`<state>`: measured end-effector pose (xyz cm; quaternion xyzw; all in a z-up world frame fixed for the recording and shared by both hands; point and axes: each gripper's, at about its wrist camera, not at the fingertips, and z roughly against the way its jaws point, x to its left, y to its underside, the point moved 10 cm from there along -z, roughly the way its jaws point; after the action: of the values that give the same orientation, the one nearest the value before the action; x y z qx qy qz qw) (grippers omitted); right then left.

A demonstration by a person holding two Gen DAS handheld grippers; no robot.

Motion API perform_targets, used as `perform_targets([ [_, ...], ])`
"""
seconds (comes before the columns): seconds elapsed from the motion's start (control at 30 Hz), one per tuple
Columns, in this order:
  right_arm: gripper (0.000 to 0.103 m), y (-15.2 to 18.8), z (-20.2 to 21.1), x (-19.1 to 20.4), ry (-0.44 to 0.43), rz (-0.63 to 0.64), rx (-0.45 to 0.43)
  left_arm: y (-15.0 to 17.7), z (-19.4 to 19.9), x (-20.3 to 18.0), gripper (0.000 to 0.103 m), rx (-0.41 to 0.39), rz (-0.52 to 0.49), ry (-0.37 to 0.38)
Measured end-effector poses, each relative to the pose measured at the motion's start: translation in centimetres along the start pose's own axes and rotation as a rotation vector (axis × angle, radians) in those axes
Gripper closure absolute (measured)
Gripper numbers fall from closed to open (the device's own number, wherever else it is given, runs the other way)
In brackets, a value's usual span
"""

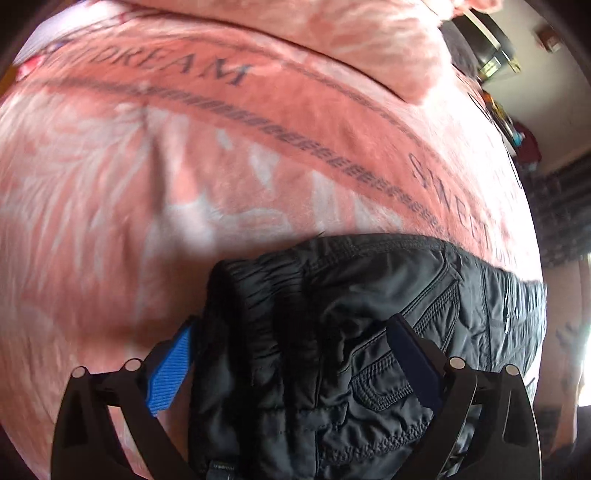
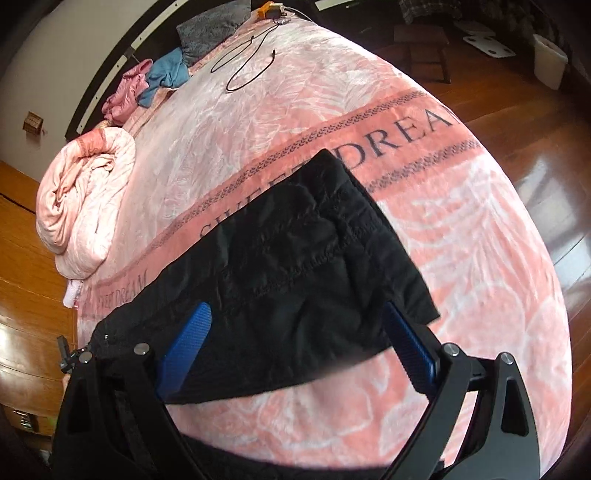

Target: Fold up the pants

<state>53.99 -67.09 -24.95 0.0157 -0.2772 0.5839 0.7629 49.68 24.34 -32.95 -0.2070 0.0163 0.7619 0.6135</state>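
Observation:
Black quilted pants [image 1: 351, 314] lie folded on a pink blanket [image 1: 184, 166] printed with "SWEET DREAM". My left gripper [image 1: 291, 365] hovers over them, open, its blue pads wide apart on either side of the bunched waistband end, pressing on nothing. In the right wrist view the pants [image 2: 295, 251] stretch as a dark folded band across the blanket [image 2: 461, 258]. My right gripper [image 2: 297, 345] stands open just above their near part, with the cloth lying loose below the gap between its fingers.
A rolled pink quilt [image 2: 85, 206] sits at the bed's left side. Pink clothes [image 2: 125, 92], blue clothes [image 2: 166, 74], a grey pillow [image 2: 210, 33] and a black cable [image 2: 251, 62] lie at the far end. Wooden floor [image 2: 517, 110] and a white bin [image 2: 550, 62] lie beyond the right edge.

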Motion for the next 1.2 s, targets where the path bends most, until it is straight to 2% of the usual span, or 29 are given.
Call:
perform_targets([
  [0.07,0.009,-2.0,-1.6,-0.9,0.037,0.0,0.008,0.1,0.1,-0.4,0.006,-0.007,-0.027,0.021],
  [0.1,0.009,-2.9,-2.3,-1.6,0.05,0.001,0.009,0.2,0.2,-0.5,0.013,-0.012,-0.035,0.008],
  [0.17,0.009,-4.6,-3.6,-3.0,0.079,0.007,0.008,0.5,0.3,-0.1,0.02,-0.028,-0.044,-0.021],
  [0.3,0.009,-6.8,-7.3,-3.9,0.096,0.045,0.047,-0.2,0.8,0.9,0.049,-0.066,-0.011,-0.029],
  [0.43,0.009,-8.1,-10.0,-2.7,0.096,0.104,0.068,-0.3,0.8,1.0,0.055,-0.084,-0.002,-0.05],
  [0.53,0.01,-8.6,-11.4,-2.1,0.074,0.118,0.083,-0.3,0.9,1.0,0.065,-0.1,0.022,-0.061],
  [0.57,0.019,-8.3,-11.7,-1.7,0.058,0.125,0.092,-0.2,1.1,1.0,0.069,-0.106,0.034,-0.063],
  [0.6,0.04,-8.1,-11.7,-1.5,0.073,0.146,0.096,-0.3,1.1,0.9,0.074,-0.11,0.034,-0.069],
  [0.63,0.051,-8.0,-11.5,-1.3,0.085,0.159,0.096,-0.3,1.3,0.6,0.076,-0.116,0.033,-0.078],
  [0.67,0.08,-7.8,-11.0,-1.2,0.06,0.149,0.101,-0.3,1.4,0.3,0.079,-0.124,0.03,-0.09],
  [0.7,0.088,-7.6,-10.2,-1.1,0.038,0.138,0.095,-0.4,1.7,0.0,0.081,-0.136,0.029,-0.102],
  [0.87,0.092,-6.8,-3.4,1.1,0.01,0.159,-0.004,-0.7,4.5,-1.2,0.083,-0.223,0.033,-0.109],
  [1.07,0.093,-4.1,7.0,3.8,-0.017,0.185,-0.121,-0.6,11.4,-4.5,0.083,-0.365,-0.024,-0.072],
  [1.2,0.093,-0.9,13.6,4.0,-0.015,0.19,-0.202,0.9,16.9,-6.4,0.083,-0.466,-0.08,-0.032],
])
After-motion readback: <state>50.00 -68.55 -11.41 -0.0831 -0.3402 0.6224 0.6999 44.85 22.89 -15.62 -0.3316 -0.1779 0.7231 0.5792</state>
